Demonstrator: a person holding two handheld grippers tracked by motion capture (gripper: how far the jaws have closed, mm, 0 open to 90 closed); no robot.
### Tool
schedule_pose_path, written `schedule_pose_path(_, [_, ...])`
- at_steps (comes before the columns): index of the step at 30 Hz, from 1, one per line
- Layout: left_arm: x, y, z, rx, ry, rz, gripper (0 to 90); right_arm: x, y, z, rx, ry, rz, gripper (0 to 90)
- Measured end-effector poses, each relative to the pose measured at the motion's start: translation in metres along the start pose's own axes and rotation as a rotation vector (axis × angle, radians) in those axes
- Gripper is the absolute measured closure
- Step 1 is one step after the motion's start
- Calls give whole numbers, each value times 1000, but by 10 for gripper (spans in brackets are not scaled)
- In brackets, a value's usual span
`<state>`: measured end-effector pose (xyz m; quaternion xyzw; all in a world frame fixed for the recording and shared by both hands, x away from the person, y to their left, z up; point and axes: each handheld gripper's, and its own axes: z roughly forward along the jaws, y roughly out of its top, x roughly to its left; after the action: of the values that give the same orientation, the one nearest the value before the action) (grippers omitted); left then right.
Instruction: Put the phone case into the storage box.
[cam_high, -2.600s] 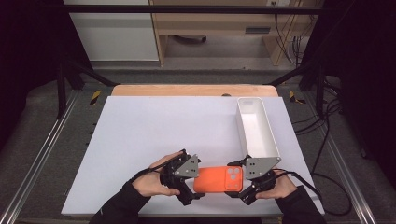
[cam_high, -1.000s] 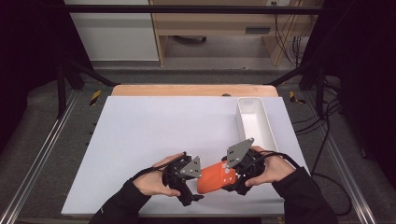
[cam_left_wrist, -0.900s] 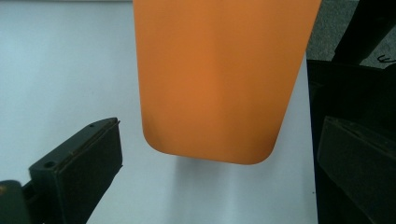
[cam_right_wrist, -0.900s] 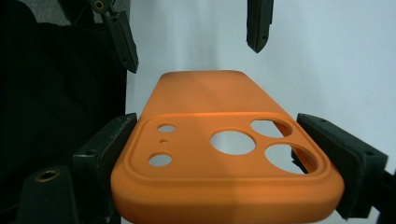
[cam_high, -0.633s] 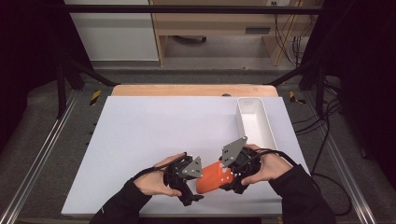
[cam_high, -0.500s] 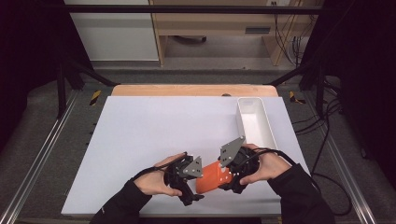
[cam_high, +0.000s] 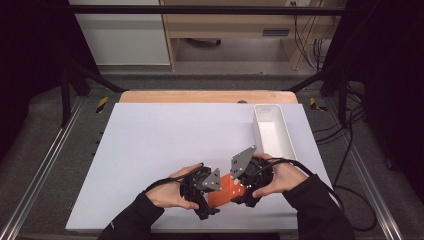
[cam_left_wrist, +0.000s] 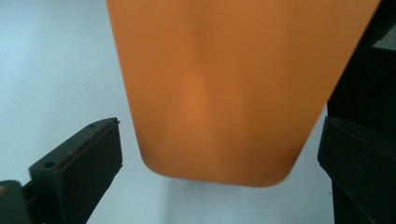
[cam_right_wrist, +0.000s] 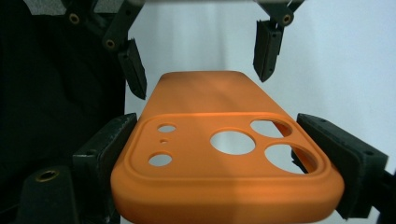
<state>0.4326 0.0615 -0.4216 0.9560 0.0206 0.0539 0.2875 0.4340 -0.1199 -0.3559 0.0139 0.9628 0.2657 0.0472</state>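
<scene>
High view overhead, forward-down; 2 gripper views close, facing, sharing orange case (cam_right_wrist: 224, 158)

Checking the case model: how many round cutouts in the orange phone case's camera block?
6 in the right gripper view: three large ones on the right of the orange phone case, two small plus a pinhole on the left. None look hidden.

The phone case (cam_right_wrist: 224, 158) is orange and soft-looking, with rounded corners and a raised camera block of three large holes and three small ones. It sits near the table's (cam_high: 150, 140) front edge, left of the white tray (cam_high: 272, 131), apparently tilted off the surface, back upward.
</scene>
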Motion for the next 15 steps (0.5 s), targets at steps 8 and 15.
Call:
schedule_pose_path(8, [-1,4,4,20,12,14,0,1,6,3,5,1,-8,160])
schedule_pose_path(15, [-3,6,5,53,23,22,0,2,12,3,12,1,-15,160])
